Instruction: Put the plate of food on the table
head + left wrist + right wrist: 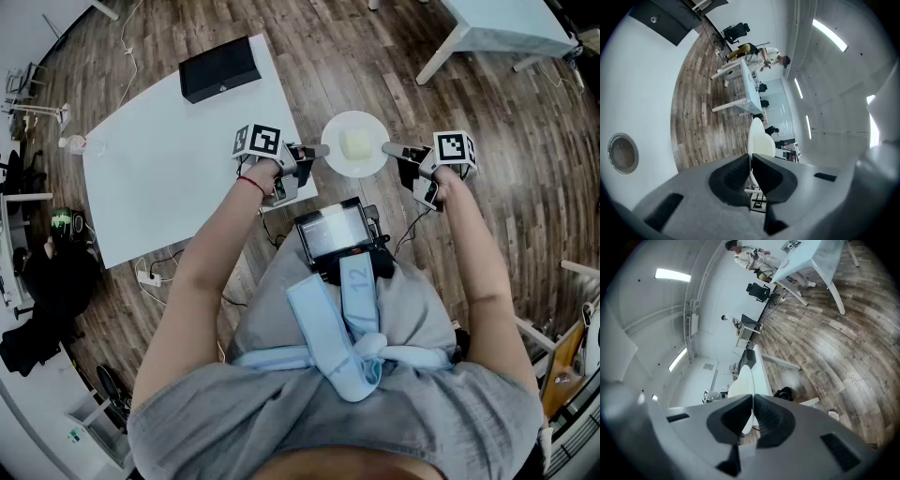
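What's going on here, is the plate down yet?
Not yet. A person holds a white plate carrying a pale block of food between two handheld grippers. The left gripper is shut on one side of the rim, and the right gripper is shut on the opposite side. The plate is in the air over the wood floor, just off the white table. A black box sits on the table.

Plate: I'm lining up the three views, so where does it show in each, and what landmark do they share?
Head view: plate upper centre, held by its two side edges.
Left gripper view: edge-on, lower centre, clamped in the left gripper.
Right gripper view: edge-on, lower centre, clamped in the right gripper.
Shared landmark: the pale white-legged table.
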`<state>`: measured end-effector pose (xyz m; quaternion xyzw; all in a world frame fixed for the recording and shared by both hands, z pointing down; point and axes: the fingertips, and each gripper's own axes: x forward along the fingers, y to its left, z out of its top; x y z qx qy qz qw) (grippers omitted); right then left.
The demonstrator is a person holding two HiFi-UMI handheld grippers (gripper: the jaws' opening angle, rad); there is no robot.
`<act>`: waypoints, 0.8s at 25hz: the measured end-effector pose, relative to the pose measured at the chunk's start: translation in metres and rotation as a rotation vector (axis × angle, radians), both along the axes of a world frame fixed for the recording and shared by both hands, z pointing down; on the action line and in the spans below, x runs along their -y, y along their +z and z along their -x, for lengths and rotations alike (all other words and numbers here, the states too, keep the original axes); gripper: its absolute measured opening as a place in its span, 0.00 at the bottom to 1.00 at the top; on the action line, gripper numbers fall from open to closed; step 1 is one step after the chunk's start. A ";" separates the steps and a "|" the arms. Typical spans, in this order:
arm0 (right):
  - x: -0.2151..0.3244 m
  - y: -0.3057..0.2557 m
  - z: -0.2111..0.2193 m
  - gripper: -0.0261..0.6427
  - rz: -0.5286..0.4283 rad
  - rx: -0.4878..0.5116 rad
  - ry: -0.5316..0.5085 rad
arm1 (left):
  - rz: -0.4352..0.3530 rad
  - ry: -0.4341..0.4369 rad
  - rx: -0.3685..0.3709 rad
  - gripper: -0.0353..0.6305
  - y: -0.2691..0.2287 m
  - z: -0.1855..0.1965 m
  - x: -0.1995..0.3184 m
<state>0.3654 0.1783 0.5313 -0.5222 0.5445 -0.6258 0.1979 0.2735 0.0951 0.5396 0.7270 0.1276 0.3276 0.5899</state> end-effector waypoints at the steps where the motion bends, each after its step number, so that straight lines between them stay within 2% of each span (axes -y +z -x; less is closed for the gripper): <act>1: 0.000 0.000 -0.001 0.10 0.001 -0.013 -0.006 | -0.007 -0.002 -0.003 0.10 0.000 0.000 -0.001; 8: 0.014 0.000 0.005 0.10 0.010 -0.069 -0.045 | -0.041 -0.040 -0.015 0.10 -0.001 0.010 0.011; 20: 0.047 0.000 0.021 0.10 0.023 -0.042 -0.097 | -0.049 -0.123 -0.021 0.10 -0.006 0.029 0.035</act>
